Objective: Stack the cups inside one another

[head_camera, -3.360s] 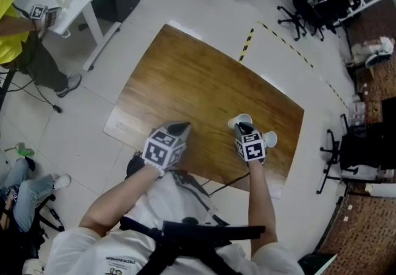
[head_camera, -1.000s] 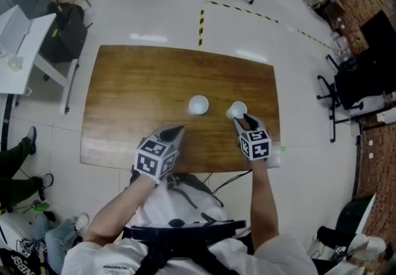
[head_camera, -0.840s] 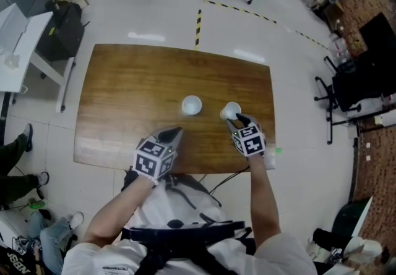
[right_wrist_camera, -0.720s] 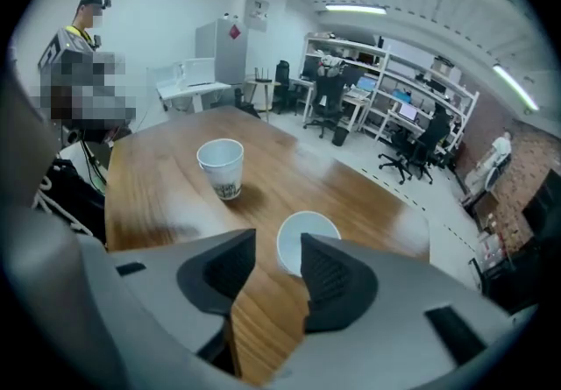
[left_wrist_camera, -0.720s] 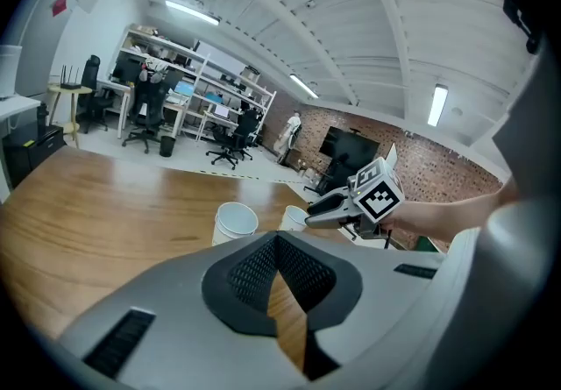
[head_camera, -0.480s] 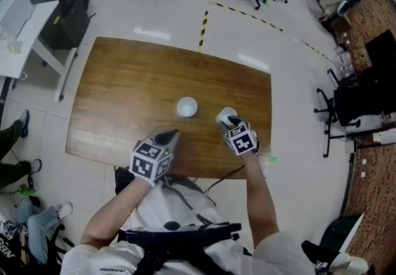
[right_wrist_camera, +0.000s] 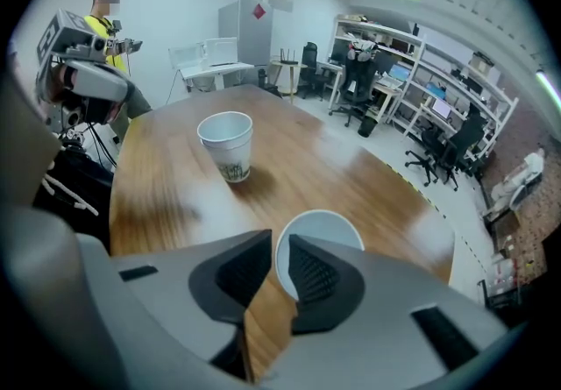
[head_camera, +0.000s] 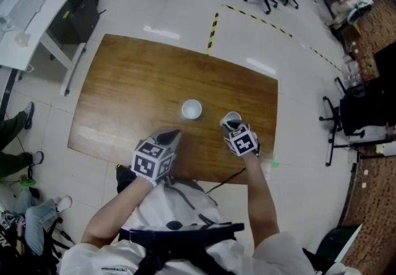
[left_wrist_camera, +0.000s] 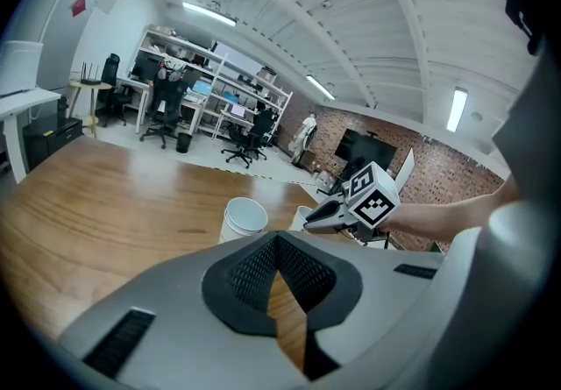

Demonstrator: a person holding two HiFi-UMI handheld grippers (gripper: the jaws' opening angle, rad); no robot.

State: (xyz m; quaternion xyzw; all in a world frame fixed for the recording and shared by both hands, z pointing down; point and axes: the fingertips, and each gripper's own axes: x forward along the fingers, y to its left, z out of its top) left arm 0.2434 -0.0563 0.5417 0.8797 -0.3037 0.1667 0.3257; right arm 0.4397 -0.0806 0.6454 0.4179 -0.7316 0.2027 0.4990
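On table [head_camera: 124, 82]: right gripper [right_wrist_camera: 280, 253] jaws closing astride cup [right_wrist_camera: 326, 223] rim; left gripper [left_wrist_camera: 279, 241] jaws closed.

The table [head_camera: 130, 88] is showing glossy varnished wood. The cup at its middle [head_camera: 191, 109] and the cup nearer its right edge [head_camera: 229, 117] are looking like smooth, matt white paper.

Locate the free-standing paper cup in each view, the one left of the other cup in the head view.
Head view: the free cup is near the middle of the wooden table, left of the second cup.
Left gripper view: it is at the centre, left of the second cup.
Right gripper view: it is upper left, beyond the second cup.
Shared landmark: the second cup.
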